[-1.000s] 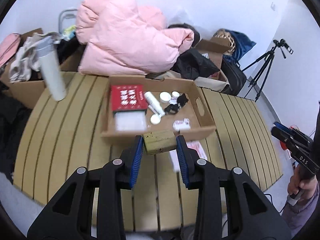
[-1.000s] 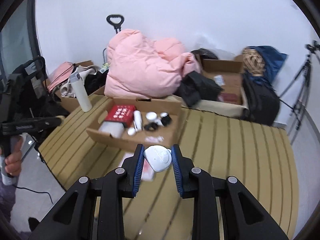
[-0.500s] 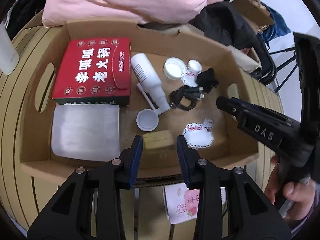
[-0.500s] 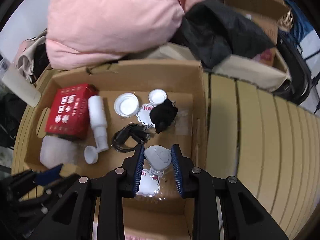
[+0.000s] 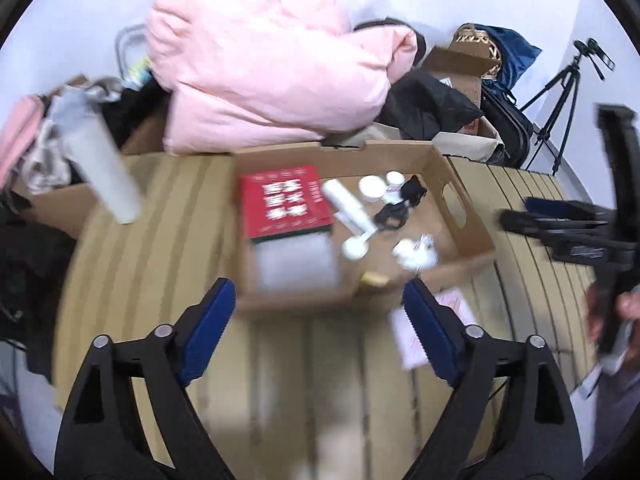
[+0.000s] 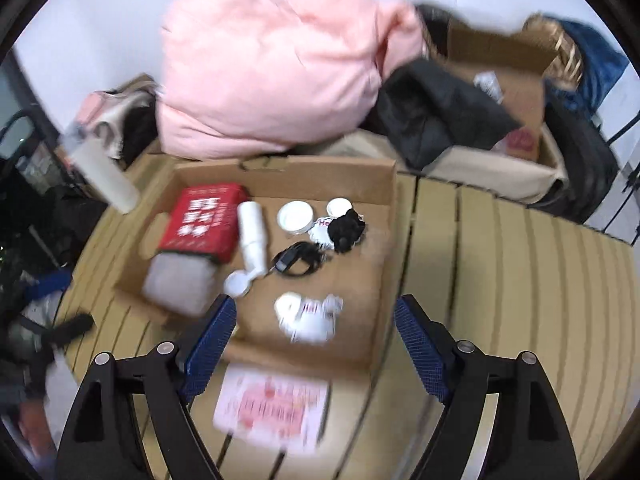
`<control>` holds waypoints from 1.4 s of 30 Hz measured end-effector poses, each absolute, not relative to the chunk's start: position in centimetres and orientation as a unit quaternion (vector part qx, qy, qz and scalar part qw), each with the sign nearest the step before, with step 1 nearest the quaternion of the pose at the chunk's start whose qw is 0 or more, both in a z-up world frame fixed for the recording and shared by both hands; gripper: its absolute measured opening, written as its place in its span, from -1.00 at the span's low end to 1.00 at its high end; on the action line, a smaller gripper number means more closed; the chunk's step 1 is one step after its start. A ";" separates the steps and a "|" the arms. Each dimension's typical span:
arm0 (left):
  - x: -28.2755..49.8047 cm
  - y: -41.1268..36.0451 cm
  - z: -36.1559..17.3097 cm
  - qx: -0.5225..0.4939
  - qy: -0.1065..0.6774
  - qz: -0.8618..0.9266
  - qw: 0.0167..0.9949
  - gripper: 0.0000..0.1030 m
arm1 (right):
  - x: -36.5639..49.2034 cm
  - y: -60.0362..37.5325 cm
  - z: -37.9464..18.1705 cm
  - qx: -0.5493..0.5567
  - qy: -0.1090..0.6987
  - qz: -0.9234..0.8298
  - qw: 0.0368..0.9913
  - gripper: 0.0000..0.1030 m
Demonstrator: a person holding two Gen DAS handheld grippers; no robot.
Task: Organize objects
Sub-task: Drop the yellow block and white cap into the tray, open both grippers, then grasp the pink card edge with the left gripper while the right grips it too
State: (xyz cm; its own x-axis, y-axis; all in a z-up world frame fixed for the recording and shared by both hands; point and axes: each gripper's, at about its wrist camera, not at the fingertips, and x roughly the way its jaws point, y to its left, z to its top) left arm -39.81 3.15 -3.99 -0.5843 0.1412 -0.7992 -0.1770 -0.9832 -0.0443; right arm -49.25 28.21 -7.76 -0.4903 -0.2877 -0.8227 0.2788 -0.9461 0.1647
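An open cardboard box [image 5: 448, 168] [image 6: 384, 248] sits on the slatted wooden table. It holds a red box [image 5: 286, 200] [image 6: 200, 220], a white bottle [image 5: 346, 204] [image 6: 254, 236], white lids, a black cable [image 6: 298, 260], a small tan block [image 5: 374, 279] and a white round device [image 6: 292, 308]. My left gripper [image 5: 320, 332] is open and empty, above the table in front of the box. My right gripper [image 6: 314, 344] is open and empty over the box's near edge. A pink-printed packet [image 6: 276, 410] [image 5: 420, 332] lies on the table before the box.
A white tumbler [image 5: 104, 168] [image 6: 104, 176] stands at the table's left. A pink duvet [image 5: 272, 60] and black bags pile up behind the box. Another cardboard box [image 6: 520, 80] and a tripod [image 5: 568, 92] stand at the right.
Both grippers opened and pulled back from the box. The tan block and the white round device now lie in the box, released.
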 end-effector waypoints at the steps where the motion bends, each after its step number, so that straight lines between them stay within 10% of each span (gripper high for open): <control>1: -38.9 2.5 -3.5 -0.445 0.024 0.891 0.087 0.75 | -47.3 28.8 -6.8 0.468 -0.005 -0.867 0.171 0.65; 18: -19.9 -4.3 -1.2 -0.414 0.010 0.910 0.001 1.00 | -20.6 38.3 -4.5 0.444 -0.029 -0.891 0.092 0.65; 30: -21.3 -4.7 2.8 -0.352 0.020 0.936 0.020 1.00 | -16.8 43.5 5.9 0.366 0.147 -0.918 -0.032 0.65; 42: -32.5 6.8 -10.4 -0.418 -0.033 0.891 0.172 0.87 | -29.3 37.5 -8.6 0.449 0.018 -0.888 0.095 0.62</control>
